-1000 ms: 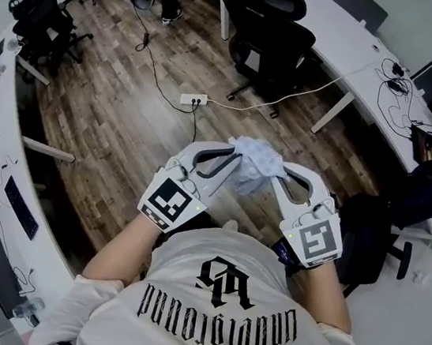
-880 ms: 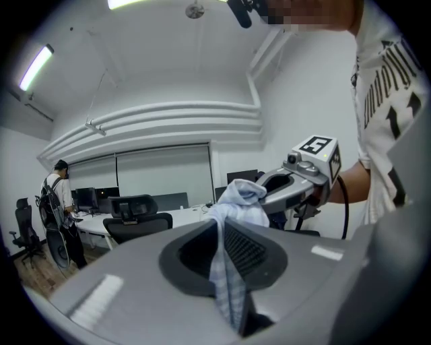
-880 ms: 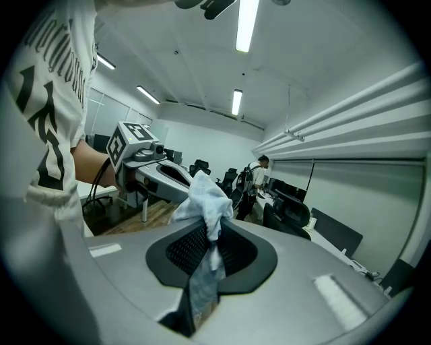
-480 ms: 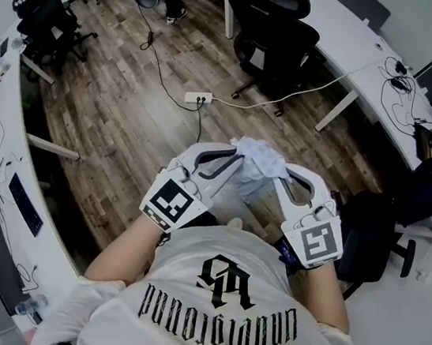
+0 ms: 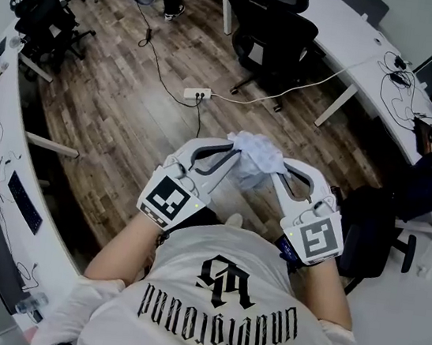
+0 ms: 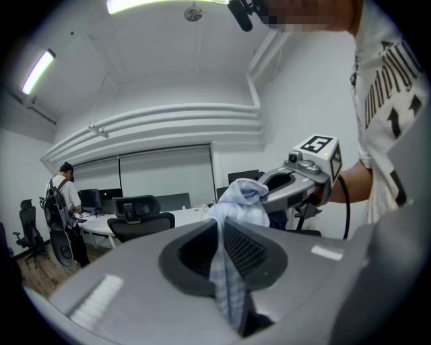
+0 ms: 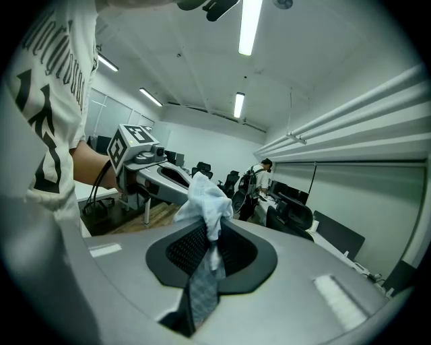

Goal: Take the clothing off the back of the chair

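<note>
The left gripper [image 5: 229,154] is clamped on one edge of the cloth [image 5: 257,153], with a strip of the pale checked fabric pinched between its jaws. The right gripper [image 5: 277,171] is closed on the other edge in the same way. The cloth bunches in a loose wad between the two gripper tips, held in the air above the wood floor [image 5: 120,114]. A black chair [image 5: 271,36] stands well beyond the tips, apart from the cloth. The garment is too crumpled to identify; it may be a shirt.
</note>
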`<state>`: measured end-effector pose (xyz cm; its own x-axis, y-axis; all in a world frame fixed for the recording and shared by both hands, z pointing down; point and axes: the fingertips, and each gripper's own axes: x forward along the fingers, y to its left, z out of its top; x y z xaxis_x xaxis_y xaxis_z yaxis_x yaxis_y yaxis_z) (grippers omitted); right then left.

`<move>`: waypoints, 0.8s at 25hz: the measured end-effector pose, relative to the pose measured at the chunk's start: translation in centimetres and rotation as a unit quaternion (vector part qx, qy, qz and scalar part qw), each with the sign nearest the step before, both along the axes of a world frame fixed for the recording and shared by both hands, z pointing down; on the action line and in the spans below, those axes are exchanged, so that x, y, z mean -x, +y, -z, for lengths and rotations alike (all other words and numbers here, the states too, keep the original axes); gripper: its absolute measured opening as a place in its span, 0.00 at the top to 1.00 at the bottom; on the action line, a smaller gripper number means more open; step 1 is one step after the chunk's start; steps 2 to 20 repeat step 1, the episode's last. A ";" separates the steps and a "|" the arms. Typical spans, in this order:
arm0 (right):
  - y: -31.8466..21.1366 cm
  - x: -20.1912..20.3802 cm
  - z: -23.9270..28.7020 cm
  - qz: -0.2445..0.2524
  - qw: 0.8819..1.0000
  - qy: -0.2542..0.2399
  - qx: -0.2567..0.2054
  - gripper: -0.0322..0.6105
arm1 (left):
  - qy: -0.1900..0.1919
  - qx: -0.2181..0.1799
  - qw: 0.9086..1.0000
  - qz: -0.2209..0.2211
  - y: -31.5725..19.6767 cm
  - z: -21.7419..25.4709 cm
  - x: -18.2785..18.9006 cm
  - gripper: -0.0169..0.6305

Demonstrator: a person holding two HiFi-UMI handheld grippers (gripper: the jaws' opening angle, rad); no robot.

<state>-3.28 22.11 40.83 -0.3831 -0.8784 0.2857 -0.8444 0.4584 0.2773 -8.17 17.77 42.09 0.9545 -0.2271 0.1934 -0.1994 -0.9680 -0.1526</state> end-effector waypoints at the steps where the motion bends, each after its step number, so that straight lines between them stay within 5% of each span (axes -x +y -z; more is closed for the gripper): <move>1: 0.1 0.0 0.0 0.001 1.000 0.000 -0.001 0.88 | 0.000 -0.001 1.000 0.000 0.0 0.0 0.0 0.85; 20: 0.1 0.0 0.0 0.001 1.000 0.000 -0.001 0.88 | 0.000 -0.001 1.000 0.000 0.0 0.0 0.0 0.85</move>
